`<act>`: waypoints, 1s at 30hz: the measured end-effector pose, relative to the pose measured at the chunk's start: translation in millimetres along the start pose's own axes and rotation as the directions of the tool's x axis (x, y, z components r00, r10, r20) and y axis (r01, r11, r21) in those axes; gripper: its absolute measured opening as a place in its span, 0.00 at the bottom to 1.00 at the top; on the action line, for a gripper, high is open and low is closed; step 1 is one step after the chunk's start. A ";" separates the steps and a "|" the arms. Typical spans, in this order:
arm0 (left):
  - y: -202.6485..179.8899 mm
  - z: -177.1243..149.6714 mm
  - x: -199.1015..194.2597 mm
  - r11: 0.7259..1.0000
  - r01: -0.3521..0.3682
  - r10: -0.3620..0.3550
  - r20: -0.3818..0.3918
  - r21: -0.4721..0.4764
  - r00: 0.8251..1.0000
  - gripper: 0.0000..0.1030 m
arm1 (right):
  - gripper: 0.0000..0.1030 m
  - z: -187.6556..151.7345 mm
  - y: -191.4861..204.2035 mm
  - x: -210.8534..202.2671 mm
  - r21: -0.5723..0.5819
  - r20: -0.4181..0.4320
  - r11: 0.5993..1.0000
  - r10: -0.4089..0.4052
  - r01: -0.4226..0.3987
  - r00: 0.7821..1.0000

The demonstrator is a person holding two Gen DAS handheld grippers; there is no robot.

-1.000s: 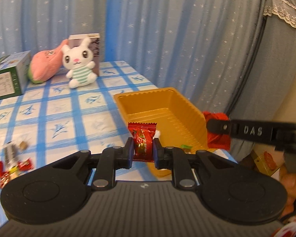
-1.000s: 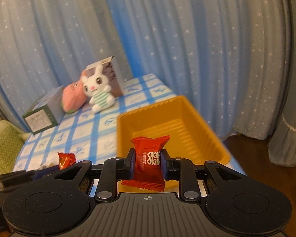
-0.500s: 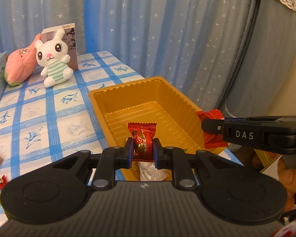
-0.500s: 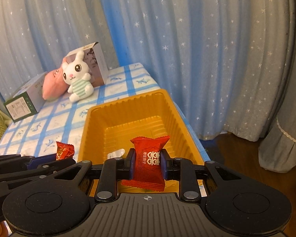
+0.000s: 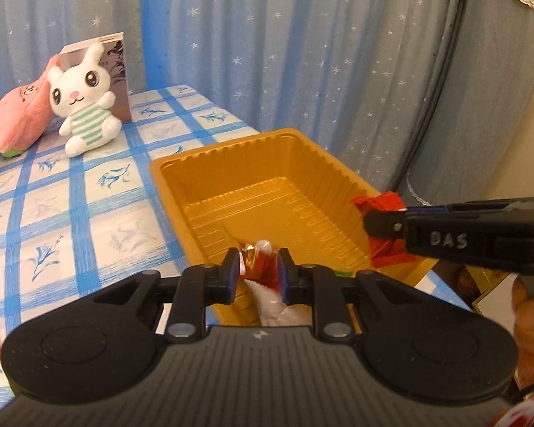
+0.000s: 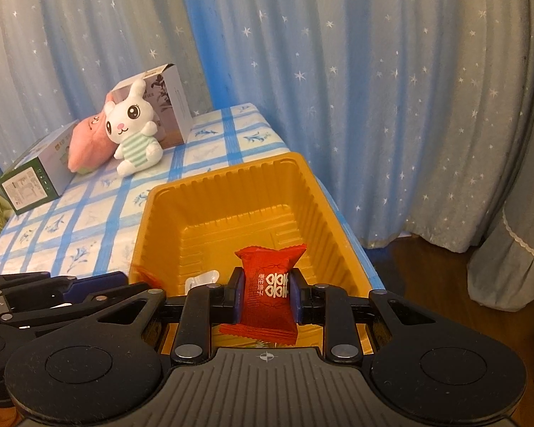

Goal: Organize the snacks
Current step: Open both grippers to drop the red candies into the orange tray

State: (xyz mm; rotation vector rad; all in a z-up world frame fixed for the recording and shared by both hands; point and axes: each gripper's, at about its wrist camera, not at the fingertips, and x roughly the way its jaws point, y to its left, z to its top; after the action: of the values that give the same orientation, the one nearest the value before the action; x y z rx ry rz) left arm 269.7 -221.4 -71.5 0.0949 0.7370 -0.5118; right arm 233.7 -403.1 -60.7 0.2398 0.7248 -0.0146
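Directly ahead of both tongs, an orange plastic tray (image 6: 313,192) is seen on a blue-checked tablecloth (image 5: 71,199). The right gripper (image 6: 266,295) is pressed onto a red candy packet (image 6: 268,284), held upright over the tray's near end. The left gripper (image 5: 258,272) is spread slightly, a blurred red-and-gold candy (image 5: 258,259) between its pads, contact unclear, above the tray's near corner. Beyond the tray, a white plush rabbit (image 6: 133,130) is propped against a box (image 6: 167,99).

Both wrist views look forward, close over the shared orange tray (image 5: 267,163).
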 end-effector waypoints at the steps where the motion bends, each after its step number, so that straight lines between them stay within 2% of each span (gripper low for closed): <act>1: 2.9 -2.2 -1.0 1.000 -0.002 0.002 -0.004 -0.009 1.000 0.23 | 0.25 -0.2 -0.4 0.6 0.000 -0.001 1.000 0.000 0.000 1.000; 9: 23.1 -19.2 -15.8 0.997 -0.033 0.032 -0.019 -0.069 0.999 0.26 | 0.25 -1.3 -0.3 3.8 0.017 -0.013 1.000 0.018 -0.017 1.000; 16: 31.1 -25.6 -27.9 0.994 -0.043 0.042 -0.014 -0.097 0.999 0.30 | 0.26 5.1 7.9 5.5 0.044 -0.002 0.995 0.085 -0.085 0.996; 17: 32.3 -26.1 -30.2 0.994 -0.045 0.043 -0.013 -0.100 0.999 0.30 | 0.27 6.4 7.1 6.2 0.061 -0.002 0.992 0.107 -0.106 0.994; 20: 35.5 -28.3 -40.4 0.993 -0.051 0.050 -0.009 -0.110 0.999 0.33 | 0.53 8.7 5.9 3.2 0.082 0.008 0.990 0.112 -0.112 0.994; 30: 49.3 -41.1 -88.4 0.986 -0.094 0.098 0.023 -0.141 0.995 0.39 | 0.53 1.6 8.5 -38.3 0.118 0.031 0.987 0.109 -0.112 0.994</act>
State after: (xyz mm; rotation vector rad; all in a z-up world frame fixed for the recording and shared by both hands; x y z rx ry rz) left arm 212.6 -131.2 -47.9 -0.0084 0.7339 -0.3679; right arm 206.9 -397.9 -32.6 0.3940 0.6863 0.0447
